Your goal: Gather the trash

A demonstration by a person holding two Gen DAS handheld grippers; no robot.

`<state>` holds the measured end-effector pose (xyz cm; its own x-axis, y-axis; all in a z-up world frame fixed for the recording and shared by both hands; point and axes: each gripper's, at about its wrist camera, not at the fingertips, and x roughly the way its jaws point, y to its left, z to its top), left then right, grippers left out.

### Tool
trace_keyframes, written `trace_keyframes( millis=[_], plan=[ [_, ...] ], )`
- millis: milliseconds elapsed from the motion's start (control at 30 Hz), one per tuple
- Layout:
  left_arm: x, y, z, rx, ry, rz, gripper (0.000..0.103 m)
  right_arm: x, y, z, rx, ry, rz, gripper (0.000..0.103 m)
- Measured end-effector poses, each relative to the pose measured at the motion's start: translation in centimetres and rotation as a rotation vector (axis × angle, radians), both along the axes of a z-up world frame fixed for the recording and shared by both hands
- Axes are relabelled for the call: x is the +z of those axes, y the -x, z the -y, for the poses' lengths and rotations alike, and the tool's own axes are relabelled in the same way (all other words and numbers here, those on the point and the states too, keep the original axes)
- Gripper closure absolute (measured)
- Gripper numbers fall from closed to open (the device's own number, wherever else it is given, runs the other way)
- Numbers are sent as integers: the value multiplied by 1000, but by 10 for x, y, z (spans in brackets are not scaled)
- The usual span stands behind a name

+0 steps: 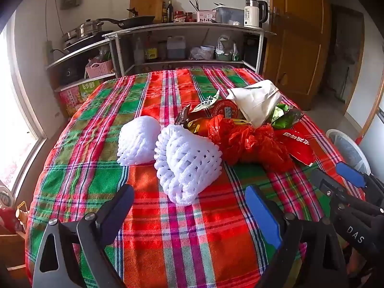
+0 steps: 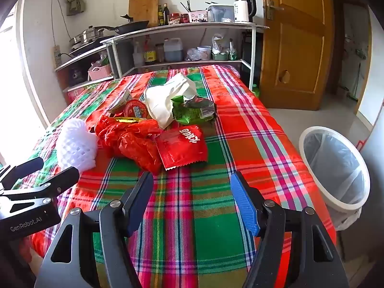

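A pile of trash lies on the plaid tablecloth [image 1: 187, 240]. Nearest the left gripper [image 1: 189, 192] sits a white foam net [image 1: 189, 163], with a second foam net [image 1: 138, 140] to its left. Behind them are a crumpled red plastic bag [image 1: 247, 141], a red snack packet [image 2: 182, 145], a green wrapper [image 2: 192, 111], a white paper bag [image 2: 165, 100] and a round red lid [image 2: 135, 109]. Both grippers hover open and empty above the near part of the table, short of the pile. The right gripper [image 2: 192, 182] points at the red packet.
A white bin [image 2: 336, 168] with a clear liner stands on the floor off the table's right edge. Beyond the table, a metal shelf [image 2: 182, 27] holds pans, bottles and a kettle [image 2: 243, 7]. A wooden door [image 2: 295, 43] is at the back right, a bright window on the left.
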<state>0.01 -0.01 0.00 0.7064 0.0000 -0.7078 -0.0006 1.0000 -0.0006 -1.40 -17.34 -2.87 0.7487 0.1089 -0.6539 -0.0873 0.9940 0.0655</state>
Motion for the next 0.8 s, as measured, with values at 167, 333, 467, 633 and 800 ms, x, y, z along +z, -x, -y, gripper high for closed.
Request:
trace_keyframes(
  millis=[167, 333, 467, 633, 800],
  plan=[
    [1, 1, -1, 12, -14, 5, 8, 0, -2, 2, 3, -26, 12, 36],
    [3, 3, -10, 25, -18, 7, 8, 2, -2, 1, 2, -16, 12, 36],
    [6, 4, -12, 30, -23, 6, 9, 5, 0, -2, 4, -4, 24, 36],
    [10, 9, -5, 37, -28, 15, 8, 8, 3, -2, 1, -1, 35, 36],
    [13, 12, -5, 38, -27, 28, 8, 10, 7, -2, 3, 0, 45, 36]
  ],
)
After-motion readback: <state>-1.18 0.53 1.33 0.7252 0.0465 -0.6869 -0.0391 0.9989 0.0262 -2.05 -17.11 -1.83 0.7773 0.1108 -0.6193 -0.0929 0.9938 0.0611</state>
